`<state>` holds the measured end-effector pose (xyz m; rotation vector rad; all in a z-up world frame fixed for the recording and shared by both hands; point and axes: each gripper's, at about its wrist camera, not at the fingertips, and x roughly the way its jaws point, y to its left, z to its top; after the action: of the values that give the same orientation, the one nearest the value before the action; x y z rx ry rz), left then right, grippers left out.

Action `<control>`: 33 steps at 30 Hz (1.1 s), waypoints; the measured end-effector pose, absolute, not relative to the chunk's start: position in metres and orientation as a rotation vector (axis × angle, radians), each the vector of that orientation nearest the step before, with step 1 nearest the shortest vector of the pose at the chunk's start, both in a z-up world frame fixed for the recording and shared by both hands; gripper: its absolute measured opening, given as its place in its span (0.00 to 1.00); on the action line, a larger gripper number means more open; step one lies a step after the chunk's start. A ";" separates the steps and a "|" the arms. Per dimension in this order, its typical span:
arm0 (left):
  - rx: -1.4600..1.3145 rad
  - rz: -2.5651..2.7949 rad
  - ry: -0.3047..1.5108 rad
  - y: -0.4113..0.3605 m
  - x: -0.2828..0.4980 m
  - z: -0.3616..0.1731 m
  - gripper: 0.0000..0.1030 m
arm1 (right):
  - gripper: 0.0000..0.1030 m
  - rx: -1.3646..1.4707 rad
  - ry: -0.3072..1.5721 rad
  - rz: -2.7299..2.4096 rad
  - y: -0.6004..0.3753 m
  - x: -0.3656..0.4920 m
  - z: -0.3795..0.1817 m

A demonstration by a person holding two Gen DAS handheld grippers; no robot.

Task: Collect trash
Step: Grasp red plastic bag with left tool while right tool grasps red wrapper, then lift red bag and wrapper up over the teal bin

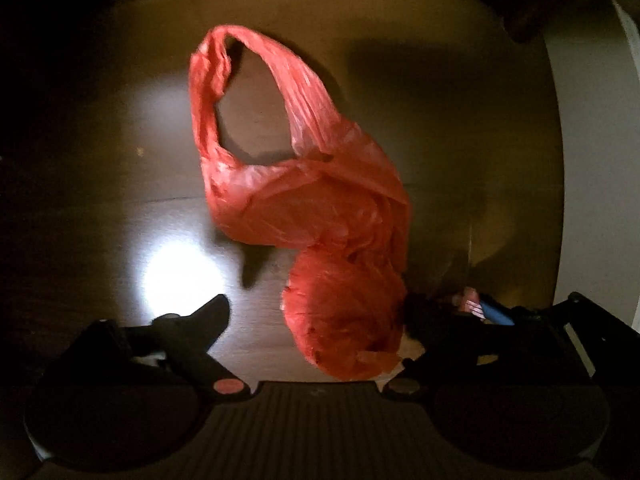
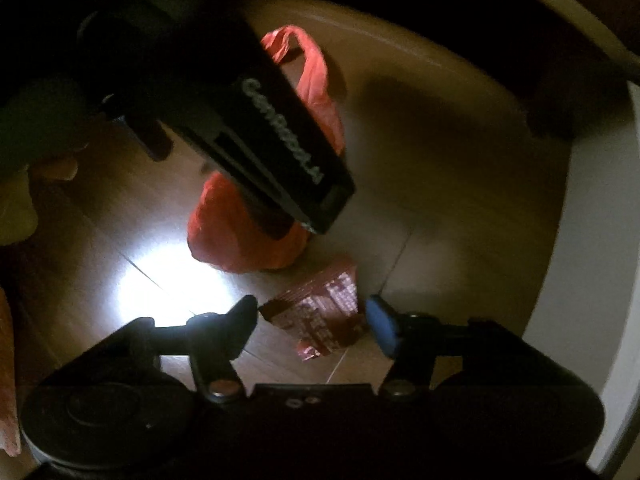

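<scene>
Dim room, wood floor (image 1: 120, 184) with a bright glare patch. Red plastic bag (image 1: 304, 208) lies crumpled on the floor, handle loop stretched away from the camera, bunched body close to the left tongs (image 1: 320, 312). Left tongs point down over the bag, jaws spread wide, the bag's lower end between them, no pad visibly pressing it; the right-side finger is hard to make out in the dark.

Right view: red printed wrapper (image 2: 320, 308) flat on the floor just beside the bag (image 2: 240, 236). Right tongs (image 2: 312, 316) straddle the wrapper, jaws partly open, black tip at its left edge, blue tip (image 2: 380, 320) off its right edge; contact unclear, blurry. Left tongs' black body (image 2: 256, 120) crosses over the bag. White wall (image 2: 592, 240) at right.
</scene>
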<state>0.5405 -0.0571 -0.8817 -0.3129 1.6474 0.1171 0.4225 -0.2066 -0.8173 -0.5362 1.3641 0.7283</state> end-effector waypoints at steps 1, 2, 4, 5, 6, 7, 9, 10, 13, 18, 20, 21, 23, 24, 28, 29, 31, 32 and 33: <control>-0.320 0.116 1.656 -0.057 0.540 -0.885 0.79 | 0.53 -0.545 1.363 0.735 -0.206 0.421 -0.820; -0.328 0.115 1.662 -0.056 0.540 -0.886 0.75 | 0.49 -0.553 1.363 0.738 -0.205 0.421 -0.822; -0.344 0.111 1.665 -0.057 0.541 -0.886 0.64 | 0.49 -0.568 1.360 0.738 -0.205 0.418 -0.824; -0.348 0.109 1.669 -0.058 0.542 -0.886 0.61 | 0.48 -0.568 1.358 0.736 -0.205 0.417 -0.823; -0.347 0.110 1.673 -0.058 0.542 -0.885 0.61 | 0.48 -0.563 1.361 0.732 -0.206 0.417 -0.822; -0.345 0.113 1.677 -0.058 0.542 -0.883 0.60 | 0.48 -0.555 1.365 0.725 -0.206 0.417 -0.820; -0.343 0.114 1.685 -0.056 0.540 -0.878 0.58 | 0.48 -0.539 1.374 0.710 -0.207 0.417 -0.821; -0.332 0.119 1.684 -0.055 0.538 -0.873 0.58 | 0.47 -0.529 1.382 0.702 -0.209 0.417 -0.817; -0.320 0.127 1.676 -0.049 0.537 -0.847 0.58 | 0.47 -0.481 1.396 0.658 -0.208 0.417 -0.802; -0.294 0.136 1.640 -0.040 0.520 -0.773 0.58 | 0.47 -0.377 1.415 0.562 -0.222 0.410 -0.746; -0.284 0.132 1.622 -0.037 0.511 -0.739 0.58 | 0.47 -0.328 1.414 0.530 -0.228 0.408 -0.714; -0.288 0.127 1.613 -0.036 0.507 -0.719 0.58 | 0.47 -0.303 1.416 0.513 -0.229 0.406 -0.696; -0.291 0.115 1.595 -0.039 0.497 -0.679 0.58 | 0.47 -0.264 1.408 0.486 -0.227 0.402 -0.659; -0.292 0.105 1.585 -0.039 0.491 -0.657 0.58 | 0.47 -0.240 1.401 0.475 -0.226 0.400 -0.639; -0.291 0.076 1.554 -0.041 0.472 -0.571 0.58 | 0.47 -0.172 1.370 0.449 -0.220 0.386 -0.554; -0.289 0.070 1.547 -0.040 0.468 -0.552 0.58 | 0.47 -0.167 1.360 0.446 -0.218 0.386 -0.529; -0.270 0.057 1.521 -0.038 0.457 -0.508 0.58 | 0.47 -0.156 1.340 0.442 -0.215 0.384 -0.481; -0.264 0.053 1.508 -0.033 0.452 -0.489 0.58 | 0.47 -0.149 1.327 0.441 -0.215 0.387 -0.458; -0.259 0.052 1.496 -0.031 0.448 -0.467 0.58 | 0.47 -0.141 1.315 0.442 -0.213 0.387 -0.439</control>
<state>0.4479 -0.0306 -0.4667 -0.2592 1.4963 0.0517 0.3866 -0.2132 -0.4387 -0.1411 1.3148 0.4421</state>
